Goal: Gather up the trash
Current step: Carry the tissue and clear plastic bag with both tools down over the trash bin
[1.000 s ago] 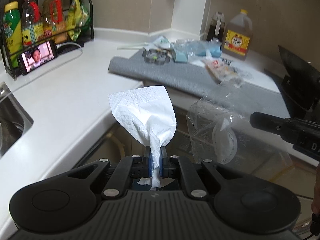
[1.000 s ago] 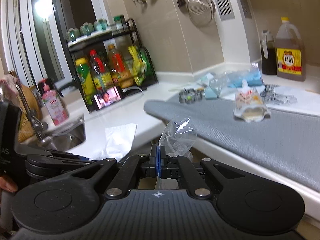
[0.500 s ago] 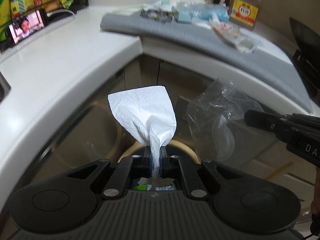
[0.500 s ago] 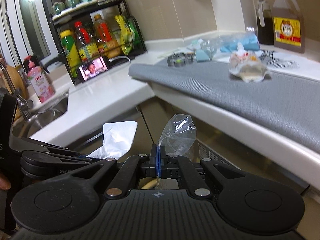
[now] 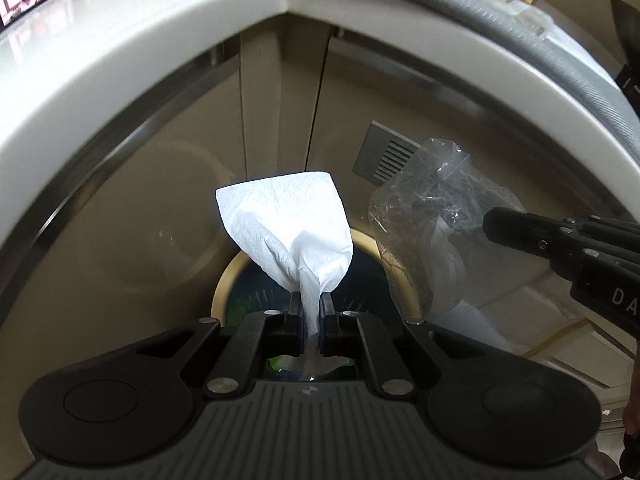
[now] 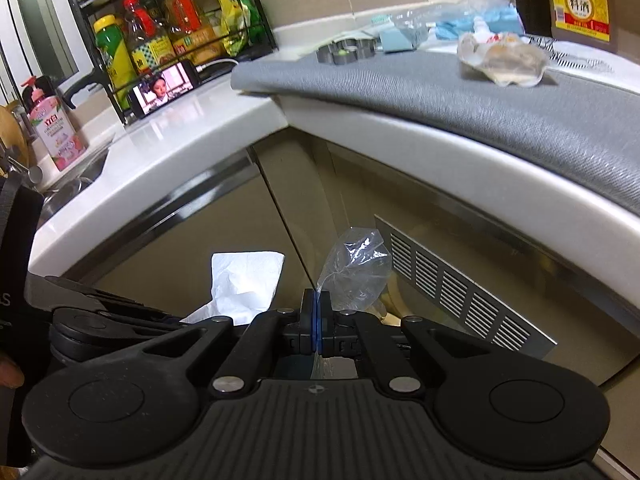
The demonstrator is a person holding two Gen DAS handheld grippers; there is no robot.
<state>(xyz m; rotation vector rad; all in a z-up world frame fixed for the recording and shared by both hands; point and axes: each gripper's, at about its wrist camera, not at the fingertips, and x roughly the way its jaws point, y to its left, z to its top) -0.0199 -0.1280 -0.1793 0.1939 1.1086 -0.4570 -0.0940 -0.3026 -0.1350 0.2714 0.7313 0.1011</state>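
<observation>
Pinching a white tissue in the left gripper and a clear plastic bag in the right gripper, both hang above the bin, unreleased, while a wrapper awaits above on the counter.

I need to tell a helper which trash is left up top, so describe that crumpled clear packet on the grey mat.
Start at the grey mat draped over the white counter's right-hand run. Near its back edge, before the big brown jug, lies a crumpled clear packet. Unlike the metal cutters and blue wrappers nearby, it shows beige contents.
</observation>
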